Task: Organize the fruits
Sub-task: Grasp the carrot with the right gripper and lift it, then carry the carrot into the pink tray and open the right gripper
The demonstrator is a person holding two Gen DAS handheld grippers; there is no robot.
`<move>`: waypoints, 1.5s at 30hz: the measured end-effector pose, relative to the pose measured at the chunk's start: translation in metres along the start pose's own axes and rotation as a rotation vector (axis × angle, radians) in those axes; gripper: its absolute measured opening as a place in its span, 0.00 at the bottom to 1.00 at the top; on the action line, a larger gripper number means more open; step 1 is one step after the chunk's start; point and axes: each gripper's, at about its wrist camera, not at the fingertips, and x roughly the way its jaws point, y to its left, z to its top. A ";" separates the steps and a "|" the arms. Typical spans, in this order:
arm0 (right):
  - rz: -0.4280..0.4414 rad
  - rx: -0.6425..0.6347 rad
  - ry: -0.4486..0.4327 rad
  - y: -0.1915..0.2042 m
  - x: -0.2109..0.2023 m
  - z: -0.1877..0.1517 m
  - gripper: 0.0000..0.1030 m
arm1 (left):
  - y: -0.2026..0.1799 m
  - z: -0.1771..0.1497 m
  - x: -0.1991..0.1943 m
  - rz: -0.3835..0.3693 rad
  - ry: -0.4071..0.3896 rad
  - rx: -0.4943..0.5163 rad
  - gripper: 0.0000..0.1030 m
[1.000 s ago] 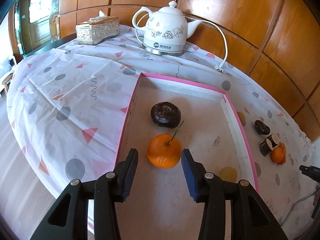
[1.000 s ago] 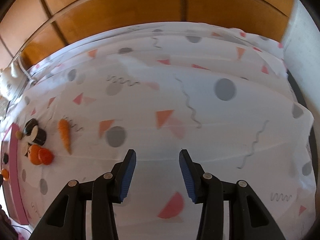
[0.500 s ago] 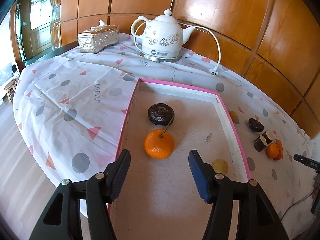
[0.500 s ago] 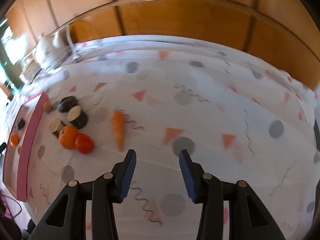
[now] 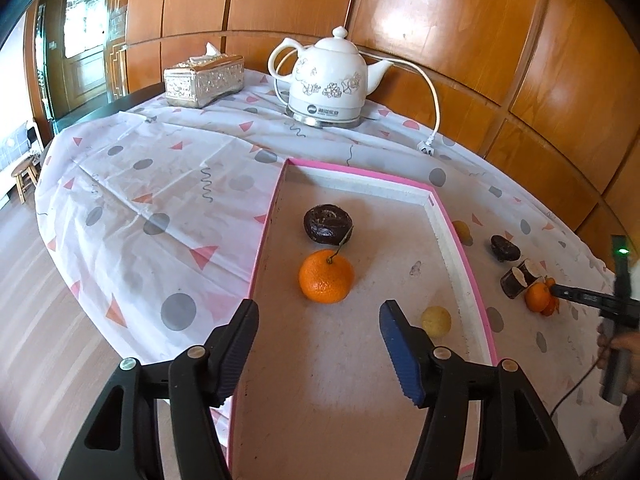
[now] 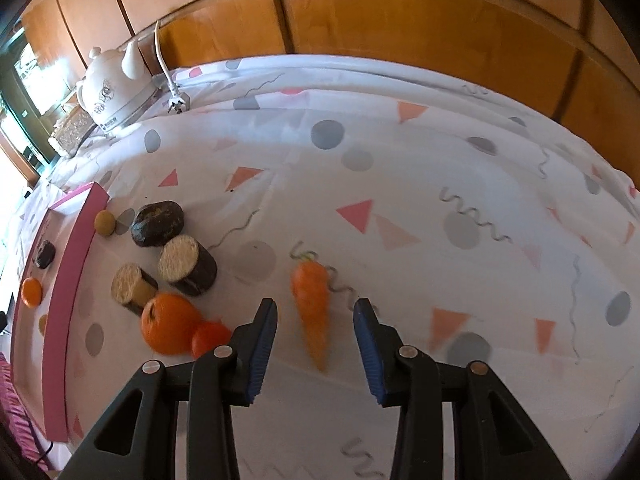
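Observation:
A pink-rimmed tray (image 5: 466, 264) holds an orange (image 5: 326, 277), a dark round fruit (image 5: 327, 224) and a small yellow fruit (image 5: 436, 321). My left gripper (image 5: 318, 338) is open and empty above the tray's near part, short of the orange. In the right wrist view my right gripper (image 6: 315, 334) is open, its fingers on either side of a carrot (image 6: 313, 307) lying on the cloth. To its left lie an orange (image 6: 168, 323), a small red fruit (image 6: 210, 338), two cut dark pieces (image 6: 186, 265), a dark fruit (image 6: 157, 223) and a small yellow fruit (image 6: 105, 222).
A white electric kettle (image 5: 328, 84) with cord and plug (image 5: 425, 146) and a silver tissue box (image 5: 204, 79) stand at the table's far side. Wood panelling runs behind. The table edge drops to wooden floor on the left. The tray also shows in the right wrist view (image 6: 68, 280).
My left gripper has drawn back and up from the orange and opened wider. My right gripper has swung left toward the fruit pile and now straddles the carrot.

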 end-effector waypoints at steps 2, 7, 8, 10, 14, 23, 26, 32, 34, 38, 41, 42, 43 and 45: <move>-0.021 -0.008 0.021 0.006 0.010 0.003 0.29 | 0.002 0.000 -0.005 0.008 -0.009 -0.002 0.67; -0.078 -0.038 0.024 0.014 0.018 0.007 0.20 | 0.010 -0.001 -0.010 0.029 -0.015 -0.032 0.68; -0.098 -0.040 0.022 0.014 0.018 0.007 0.20 | 0.012 0.000 -0.010 0.033 -0.014 -0.041 0.68; -0.114 -0.030 0.009 0.012 0.013 0.006 0.20 | 0.016 -0.001 -0.009 0.039 -0.010 -0.053 0.68; -0.107 -0.001 -0.051 0.007 -0.012 0.001 0.20 | 0.018 -0.002 -0.008 0.043 -0.005 -0.064 0.68; 0.023 -0.081 -0.122 0.045 -0.061 -0.010 0.20 | 0.017 -0.002 -0.011 0.033 -0.009 -0.064 0.68; 0.095 -0.110 -0.117 0.070 -0.065 -0.016 0.20 | 0.016 -0.003 -0.014 0.030 -0.012 -0.064 0.68; 0.260 -0.170 -0.082 0.130 -0.061 -0.025 0.20 | 0.016 -0.003 -0.018 0.027 -0.018 -0.067 0.69; 0.309 -0.186 -0.065 0.152 -0.057 -0.026 0.20 | 0.017 -0.003 -0.017 0.024 -0.017 -0.070 0.69; 0.384 -0.208 -0.038 0.188 -0.051 -0.028 0.20 | 0.019 -0.003 -0.017 0.017 -0.014 -0.080 0.69; 0.413 -0.224 -0.020 0.212 -0.046 -0.027 0.20 | 0.023 -0.004 -0.017 0.012 -0.016 -0.098 0.69; 0.416 -0.225 -0.016 0.217 -0.044 -0.026 0.20 | 0.025 -0.004 -0.017 0.013 -0.016 -0.102 0.69; 0.419 -0.223 -0.008 0.222 -0.041 -0.025 0.20 | 0.026 -0.004 -0.017 0.015 -0.015 -0.106 0.69; 0.416 -0.225 0.001 0.230 -0.037 -0.024 0.20 | 0.028 -0.005 -0.016 0.015 -0.012 -0.114 0.69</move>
